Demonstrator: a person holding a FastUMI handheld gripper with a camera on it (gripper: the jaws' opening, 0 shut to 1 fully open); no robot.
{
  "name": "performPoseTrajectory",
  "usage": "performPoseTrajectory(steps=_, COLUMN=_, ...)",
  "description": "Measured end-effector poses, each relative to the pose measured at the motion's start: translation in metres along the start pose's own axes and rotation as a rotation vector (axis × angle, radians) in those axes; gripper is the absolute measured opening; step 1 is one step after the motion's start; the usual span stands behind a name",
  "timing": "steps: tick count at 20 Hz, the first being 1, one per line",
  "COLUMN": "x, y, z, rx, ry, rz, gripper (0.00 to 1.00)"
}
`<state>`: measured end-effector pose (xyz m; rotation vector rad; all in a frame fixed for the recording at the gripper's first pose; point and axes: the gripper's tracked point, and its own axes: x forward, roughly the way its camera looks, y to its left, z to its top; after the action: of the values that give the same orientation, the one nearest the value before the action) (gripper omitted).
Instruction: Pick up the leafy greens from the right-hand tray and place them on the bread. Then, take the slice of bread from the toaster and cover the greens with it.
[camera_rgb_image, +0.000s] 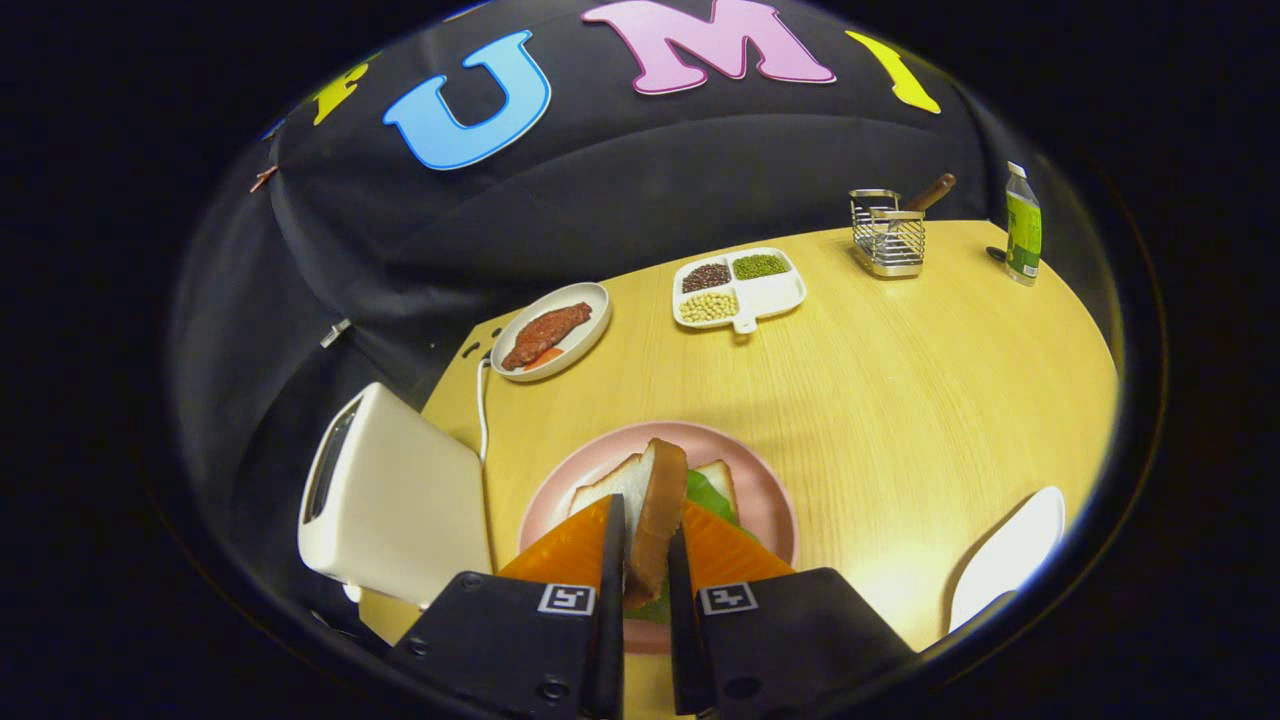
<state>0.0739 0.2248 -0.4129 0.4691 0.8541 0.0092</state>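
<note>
orange fingers (590, 545), brown-crusted bread slice (655, 510), green leaves (708, 493), pink plate (770, 500), white toaster (395, 505)

Light wood-grain table (900, 380), black cloth booth wall (600, 200) behind, warm light from above

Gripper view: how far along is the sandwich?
Done: green leafy greens lie on the white bread slice on the pink round plate. In hand: the gripper is shut on a brown-crusted bread slice, held edge-up above them. Left: lay it flat over the greens.
</note>
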Motion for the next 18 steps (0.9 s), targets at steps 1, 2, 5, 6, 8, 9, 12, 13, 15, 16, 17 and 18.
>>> performPoseTrajectory(steps=1, x=0.001, y=-0.006, z=-0.002, rx=-0.015, ry=0.004, rz=-0.012, gripper=0.26)
performPoseTrajectory(steps=2, x=0.002, y=-0.013, z=-0.004, rx=-0.030, ry=0.011, rz=-0.032, gripper=0.34)
performPoseTrajectory(steps=5, x=-0.001, y=-0.027, z=-0.004, rx=-0.081, ry=0.016, rz=-0.074, gripper=0.62)
performPoseTrajectory(steps=6, x=-0.004, y=-0.029, z=-0.002, rx=-0.095, ry=0.010, rz=-0.072, gripper=0.71)
performPoseTrajectory(steps=8, x=-0.011, y=-0.030, z=0.005, rx=-0.129, ry=-0.016, rz=-0.067, gripper=0.88)
performPoseTrajectory(steps=9, x=-0.018, y=-0.030, z=0.010, rx=-0.147, ry=-0.037, rz=-0.065, gripper=0.93)
performPoseTrajectory(steps=12, x=-0.043, y=-0.021, z=0.027, rx=-0.205, ry=-0.105, rz=-0.038, gripper=1.00)
performPoseTrajectory(steps=13, x=-0.054, y=-0.017, z=0.035, rx=-0.228, ry=-0.131, rz=-0.031, gripper=0.99)
performPoseTrajectory(steps=15, x=-0.077, y=-0.006, z=0.050, rx=-0.267, ry=-0.187, rz=-0.011, gripper=0.99)
performPoseTrajectory(steps=16, x=-0.091, y=0.002, z=0.060, rx=-0.282, ry=-0.218, rz=0.008, gripper=0.99)
performPoseTrajectory(steps=17, x=-0.105, y=0.010, z=0.070, rx=-0.294, ry=-0.248, rz=0.025, gripper=0.99)
performPoseTrajectory(steps=18, x=-0.119, y=0.018, z=0.079, rx=-0.304, ry=-0.277, rz=0.041, gripper=0.99)
